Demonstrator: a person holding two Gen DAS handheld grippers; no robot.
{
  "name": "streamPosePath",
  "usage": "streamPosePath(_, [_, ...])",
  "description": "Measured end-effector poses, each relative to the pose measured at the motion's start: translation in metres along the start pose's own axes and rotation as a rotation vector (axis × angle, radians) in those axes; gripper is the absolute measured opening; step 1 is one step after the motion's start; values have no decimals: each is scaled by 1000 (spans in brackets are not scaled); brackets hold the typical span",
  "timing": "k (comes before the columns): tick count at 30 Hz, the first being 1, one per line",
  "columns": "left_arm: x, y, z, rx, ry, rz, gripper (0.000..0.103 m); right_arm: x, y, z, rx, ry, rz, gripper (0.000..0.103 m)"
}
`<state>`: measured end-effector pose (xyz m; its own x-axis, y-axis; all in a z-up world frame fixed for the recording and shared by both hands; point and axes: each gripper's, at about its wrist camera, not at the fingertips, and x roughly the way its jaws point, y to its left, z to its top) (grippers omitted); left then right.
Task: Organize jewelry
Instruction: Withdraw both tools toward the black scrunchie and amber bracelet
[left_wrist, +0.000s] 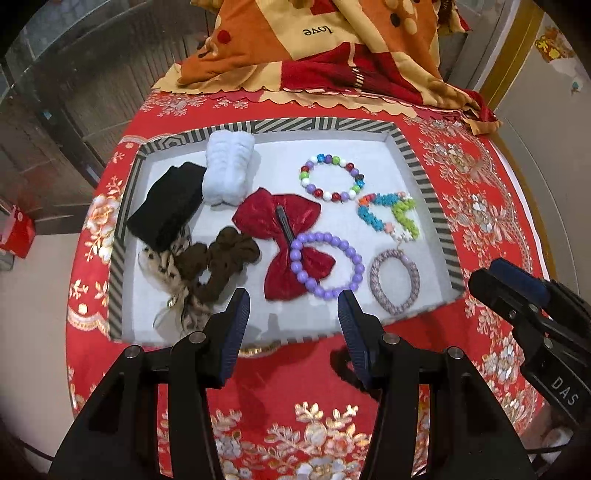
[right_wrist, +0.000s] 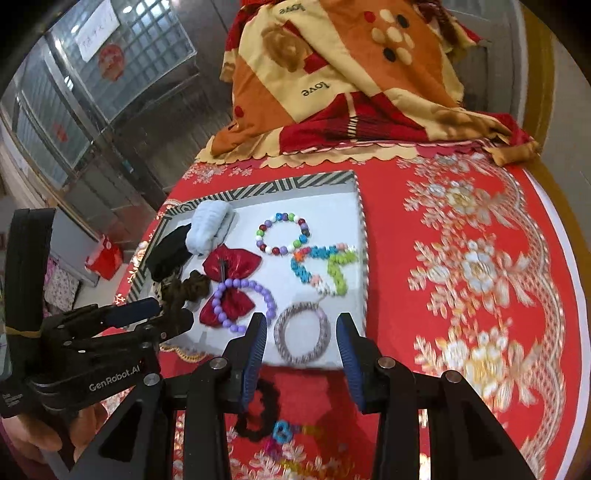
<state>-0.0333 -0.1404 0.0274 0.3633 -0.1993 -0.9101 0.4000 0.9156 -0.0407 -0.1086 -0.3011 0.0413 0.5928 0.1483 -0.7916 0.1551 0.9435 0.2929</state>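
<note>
A striped-rim white tray (left_wrist: 424, 173) (right_wrist: 360, 206) on the red tablecloth holds a red bow clip (left_wrist: 284, 229) (right_wrist: 232, 266), a purple bead bracelet (left_wrist: 354, 258) (right_wrist: 266, 299), a multicolour bead bracelet (left_wrist: 314, 162) (right_wrist: 266, 225), a turquoise-green beaded piece (left_wrist: 388, 206) (right_wrist: 325, 258), a grey braided ring (left_wrist: 412, 273) (right_wrist: 284, 339), brown scrunchies (left_wrist: 221, 254) (right_wrist: 192, 286), a black cloth item (left_wrist: 166, 206) and a white fluffy one (left_wrist: 229, 166). My left gripper (left_wrist: 293, 317) is open and empty over the tray's near edge. My right gripper (right_wrist: 301, 347) is open and empty near the braided ring. A black scrunchie (right_wrist: 258, 417) with a blue piece (right_wrist: 280, 435) lies outside the tray.
A folded orange and red blanket (left_wrist: 314, 48) (right_wrist: 351, 92) lies behind the tray. The red floral tablecloth (left_wrist: 491, 221) (right_wrist: 480, 277) stretches to the right. A red box (left_wrist: 14, 229) stands on the floor at the left.
</note>
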Motion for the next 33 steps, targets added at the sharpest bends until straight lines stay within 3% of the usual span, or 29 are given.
streamPosePath(17, [-42,-16,-70,-3,-31,39,49,-42,0,-72,-21,40,-39,40])
streamPosePath(33, [-44,-3,-111,-78,21,56,49,-27,-21,-117,-22,134,-81,40])
